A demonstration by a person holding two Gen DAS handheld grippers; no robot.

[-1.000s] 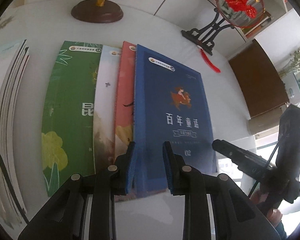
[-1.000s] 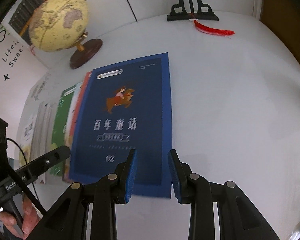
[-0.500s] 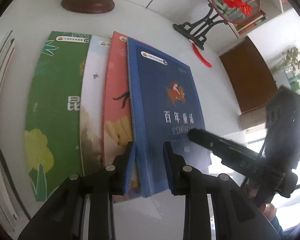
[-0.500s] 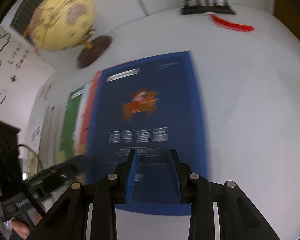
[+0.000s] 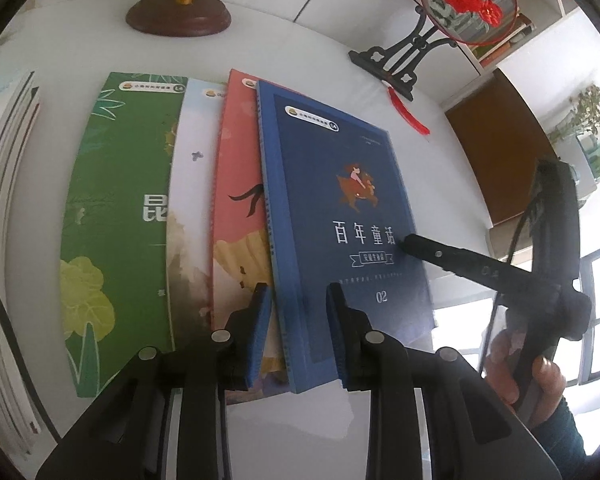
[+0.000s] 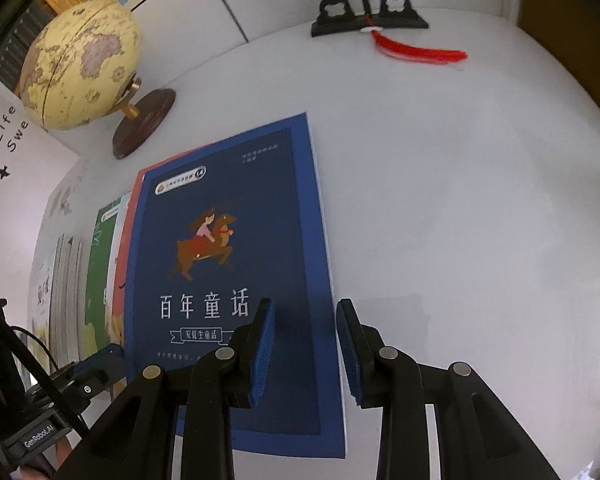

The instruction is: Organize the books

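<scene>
A blue book lies on top of a fanned row with a red book, a white book and a green book. My left gripper hovers over the blue book's near left corner. Its jaws stand narrowly open, with the book's spine edge below the gap. My right gripper is open too and straddles the blue book's right edge near the bottom. One of its fingers reaches over the cover in the left wrist view. No pad presses on a book.
A globe on a wooden base stands behind the books. A black fan stand with a red tassel is at the back right. More books are stacked at the left. White table lies right of the blue book.
The right gripper has come in and down over the blue book's right edge; its finger now reaches across the cover. The left gripper has barely shifted. Both jaw gaps are unchanged.
</scene>
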